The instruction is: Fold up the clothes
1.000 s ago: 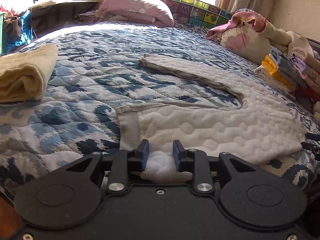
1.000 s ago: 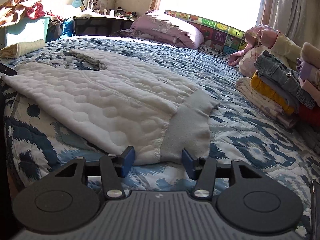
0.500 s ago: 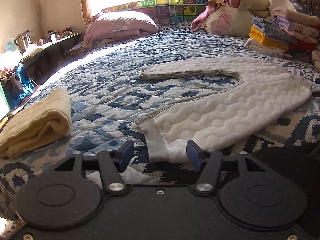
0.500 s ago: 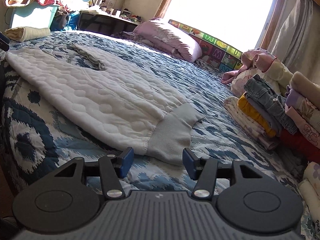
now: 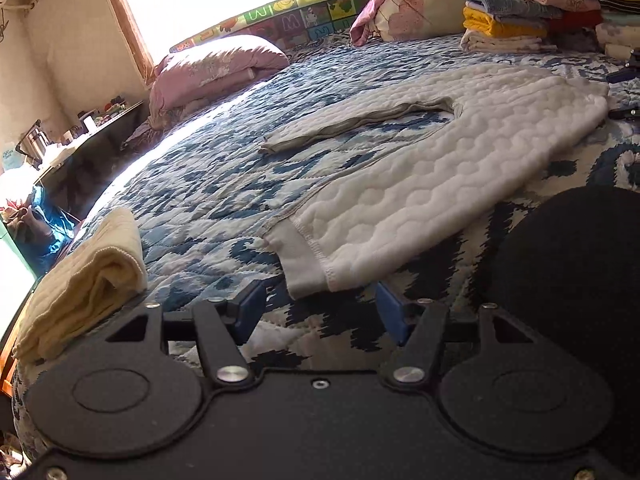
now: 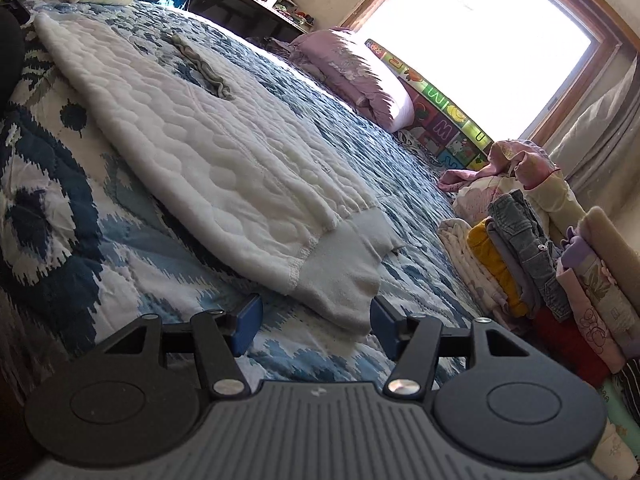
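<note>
Fingers of left gripper (image 5: 320,312) have opened wide, releasing the sweater (image 5: 440,184); right gripper (image 6: 312,320) is also wide, so regrasping comes next.

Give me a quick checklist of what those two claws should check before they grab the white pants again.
1. Left claw open: ok, jaws spread wide.
2. Right claw open: ok, nothing held.
3. White pants spread flat on the bedspread: ok.
4. Grey cuff lined up between the right claw's jaws: ok, though not yet inside them.
5. Other cuff ahead of the left claw: ok.
6. Folded yellow towel and clothes stack apart from the pants: ok.
</note>
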Demonstrator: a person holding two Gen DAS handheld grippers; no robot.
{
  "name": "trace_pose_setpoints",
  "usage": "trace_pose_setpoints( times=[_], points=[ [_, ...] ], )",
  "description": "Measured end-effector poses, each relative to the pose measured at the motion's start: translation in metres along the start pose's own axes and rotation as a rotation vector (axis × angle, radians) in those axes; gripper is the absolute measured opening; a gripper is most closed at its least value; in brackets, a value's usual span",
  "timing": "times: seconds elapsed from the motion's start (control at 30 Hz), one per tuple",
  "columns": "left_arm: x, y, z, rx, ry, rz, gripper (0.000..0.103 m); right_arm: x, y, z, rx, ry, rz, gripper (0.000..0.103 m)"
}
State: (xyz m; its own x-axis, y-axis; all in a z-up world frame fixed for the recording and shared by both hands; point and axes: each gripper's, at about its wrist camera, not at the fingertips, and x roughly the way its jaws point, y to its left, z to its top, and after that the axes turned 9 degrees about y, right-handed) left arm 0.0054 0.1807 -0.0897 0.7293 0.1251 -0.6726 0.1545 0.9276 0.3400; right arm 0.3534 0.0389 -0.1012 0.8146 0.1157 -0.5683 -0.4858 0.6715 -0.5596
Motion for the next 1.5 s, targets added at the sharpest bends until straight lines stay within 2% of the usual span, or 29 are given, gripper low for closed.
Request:
trace_pose_setpoints(
  times=[0.2,0.37,0.6,0.67,0.7,0.83,0.87,0.9,1.0,1.07,1.23,1.5],
  points=[
    [0.005,-0.01,-0.002,0.075,0.017,-0.011,0.06,0.002,0.007,0.005,-0.01,-0.006,-0.006,0.061],
    [0.006,-0.018,0.001,0.159,-0.012,0.054,0.06,0.0,0.01,0.005,-0.038,-0.02,-0.022,0.06],
    [0.018,-0.028,0.004,0.308,-0.013,0.102,0.058,0.003,0.01,0.004,-0.048,-0.03,-0.028,0.058],
    [0.021,-0.028,0.004,0.318,-0.018,0.102,0.052,0.006,0.011,0.007,-0.055,-0.034,-0.026,0.056],
    [0.022,-0.028,0.005,0.319,-0.022,0.103,0.042,0.007,0.011,0.008,-0.059,-0.035,-0.022,0.053],
    [0.024,-0.026,0.013,0.299,-0.032,0.107,0.025,0.011,0.008,0.008,-0.05,-0.043,-0.004,0.051],
    [0.025,-0.025,0.016,0.287,-0.038,0.106,0.021,0.012,0.007,0.008,-0.047,-0.044,0.004,0.043],
    [0.025,-0.023,0.019,0.271,-0.046,0.105,0.02,0.013,0.006,0.009,-0.045,-0.042,0.019,0.03],
    [0.026,-0.016,0.03,0.208,-0.074,0.103,0.017,0.017,0.0,0.011,-0.014,-0.039,0.042,0.012],
    [0.027,-0.011,0.039,0.161,-0.091,0.101,0.014,0.018,-0.008,0.013,0.034,-0.052,0.052,0.006],
    [0.035,0.003,0.068,0.065,-0.131,0.099,0.01,0.016,-0.028,0.024,0.141,-0.117,0.054,0.004],
    [0.061,0.027,0.118,-0.005,-0.162,0.117,0.008,0.037,-0.057,0.046,0.271,-0.166,0.056,0.004]
  ],
)
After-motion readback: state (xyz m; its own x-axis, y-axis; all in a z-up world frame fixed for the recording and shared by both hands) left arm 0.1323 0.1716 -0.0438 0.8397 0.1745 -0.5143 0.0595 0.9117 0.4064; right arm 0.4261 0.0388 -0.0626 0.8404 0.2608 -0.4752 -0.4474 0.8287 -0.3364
